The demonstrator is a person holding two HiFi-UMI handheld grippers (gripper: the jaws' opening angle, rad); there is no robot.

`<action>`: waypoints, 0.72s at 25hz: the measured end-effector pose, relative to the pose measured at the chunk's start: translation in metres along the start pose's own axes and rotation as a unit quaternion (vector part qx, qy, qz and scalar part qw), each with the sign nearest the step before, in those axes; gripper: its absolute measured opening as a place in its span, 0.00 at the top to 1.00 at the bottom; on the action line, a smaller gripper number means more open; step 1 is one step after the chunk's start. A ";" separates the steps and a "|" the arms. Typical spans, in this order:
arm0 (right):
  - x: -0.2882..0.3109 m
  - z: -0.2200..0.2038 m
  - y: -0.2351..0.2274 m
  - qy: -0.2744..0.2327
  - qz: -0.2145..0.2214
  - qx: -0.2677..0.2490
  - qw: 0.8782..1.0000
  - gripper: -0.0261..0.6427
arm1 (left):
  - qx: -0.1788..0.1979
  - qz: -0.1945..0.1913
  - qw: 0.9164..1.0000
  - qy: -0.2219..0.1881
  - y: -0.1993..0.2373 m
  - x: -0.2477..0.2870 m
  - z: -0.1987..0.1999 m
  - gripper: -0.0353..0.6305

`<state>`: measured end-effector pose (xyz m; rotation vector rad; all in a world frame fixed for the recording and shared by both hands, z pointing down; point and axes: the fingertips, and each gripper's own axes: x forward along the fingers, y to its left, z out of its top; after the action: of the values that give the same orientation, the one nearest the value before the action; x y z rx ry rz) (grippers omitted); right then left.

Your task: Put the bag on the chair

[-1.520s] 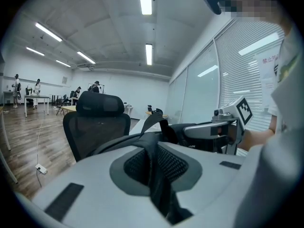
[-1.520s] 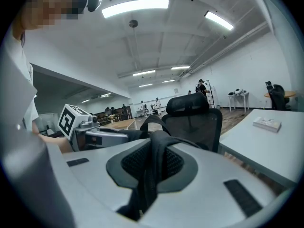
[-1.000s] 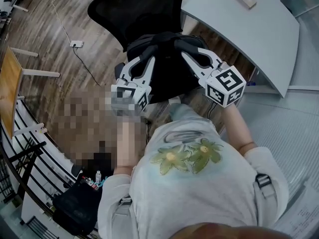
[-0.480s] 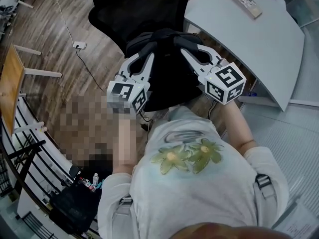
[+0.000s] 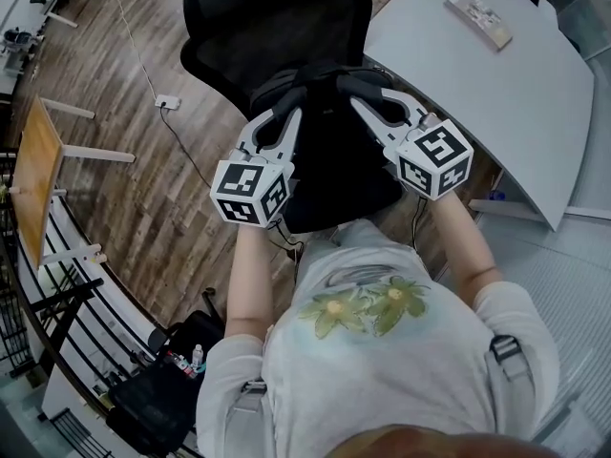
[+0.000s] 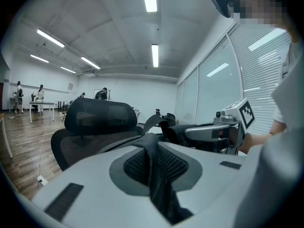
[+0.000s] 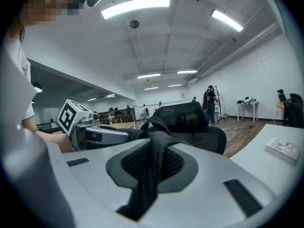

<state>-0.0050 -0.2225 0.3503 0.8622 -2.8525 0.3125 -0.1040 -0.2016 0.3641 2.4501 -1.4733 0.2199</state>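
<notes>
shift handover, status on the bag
Left gripper, right gripper shut on black fabric bag straps. Bag held at black mesh chair, not released. No obstruction seen.

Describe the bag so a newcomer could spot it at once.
Beside the curved grey desk stands a black mesh office chair. Between its backrest and the person hangs the black fabric bag, the only thing strung by its straps between the left claw and right claw.

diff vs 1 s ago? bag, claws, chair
The person stepped forward, and both claws carried the black bag toward the chair. The chair's back now shows whole in the head view, and the bag overlaps its seat. Unchanged: left claw and right claw each stay shut on a bag strap, nothing let go, and the bag still hangs between them.
</notes>
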 end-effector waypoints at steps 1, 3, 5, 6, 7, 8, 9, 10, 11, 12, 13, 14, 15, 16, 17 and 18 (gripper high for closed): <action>0.003 0.000 -0.003 0.000 -0.001 0.000 1.000 0.89 | 0.001 -0.001 1.000 0.000 0.003 0.003 0.001 0.86; 0.009 0.000 -0.008 -0.001 -0.003 0.000 1.000 0.89 | 0.004 -0.002 1.000 0.000 0.008 0.009 0.002 0.86; 0.014 -0.002 -0.014 0.001 -0.007 0.003 1.000 0.89 | 0.008 -0.004 1.000 0.003 0.013 0.016 0.000 0.85; 0.016 -0.004 -0.016 0.003 -0.008 0.006 1.000 0.89 | 0.009 -0.004 1.000 0.007 0.015 0.018 -0.002 0.85; 0.018 -0.007 -0.018 0.006 -0.009 0.008 1.000 0.89 | 0.009 -0.004 1.000 0.011 0.016 0.021 -0.005 0.85; 0.019 -0.010 -0.021 0.009 -0.010 0.011 1.000 0.89 | 0.009 -0.005 1.000 0.015 0.017 0.023 -0.008 0.85; 0.020 -0.013 -0.024 0.013 -0.011 0.012 1.000 0.89 | 0.008 -0.005 1.000 0.018 0.019 0.027 -0.010 0.85; 0.022 -0.015 -0.027 0.016 -0.013 0.014 1.000 0.89 | 0.008 -0.006 1.000 0.022 0.020 0.031 -0.012 0.85; 0.023 -0.018 -0.030 0.019 -0.015 0.016 1.000 0.89 | 0.010 -0.006 1.000 0.026 0.021 0.034 -0.015 0.85; 0.025 -0.021 -0.033 0.023 -0.018 0.018 0.999 0.89 | 0.011 -0.007 1.000 0.028 0.022 0.037 -0.017 0.85; 0.027 -0.025 -0.036 0.025 -0.020 0.021 0.999 0.89 | 0.013 -0.009 0.999 0.030 0.024 0.040 -0.020 0.85; 0.029 -0.028 -0.039 0.028 -0.023 0.023 0.999 0.89 | 0.015 -0.011 0.999 0.032 0.025 0.043 -0.022 0.85; 0.031 -0.031 -0.043 0.030 -0.025 0.027 0.999 0.89 | 0.015 -0.012 0.999 0.034 0.026 0.046 -0.025 0.85; 0.032 -0.034 -0.046 0.032 -0.026 0.031 0.999 0.89 | 0.015 -0.014 0.999 0.037 0.027 0.050 -0.028 0.85; 0.033 -0.037 -0.049 0.035 -0.028 0.035 0.998 0.89 | 0.013 -0.014 0.999 0.041 0.028 0.053 -0.031 0.85; 0.034 -0.040 -0.052 0.038 -0.029 0.038 0.998 0.89 | 0.011 -0.015 0.999 0.045 0.028 0.057 -0.035 0.85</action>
<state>-0.0009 -0.2739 0.4037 0.9234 -2.7561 0.4394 -0.1015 -0.2513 0.4168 2.4428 -1.4040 0.3366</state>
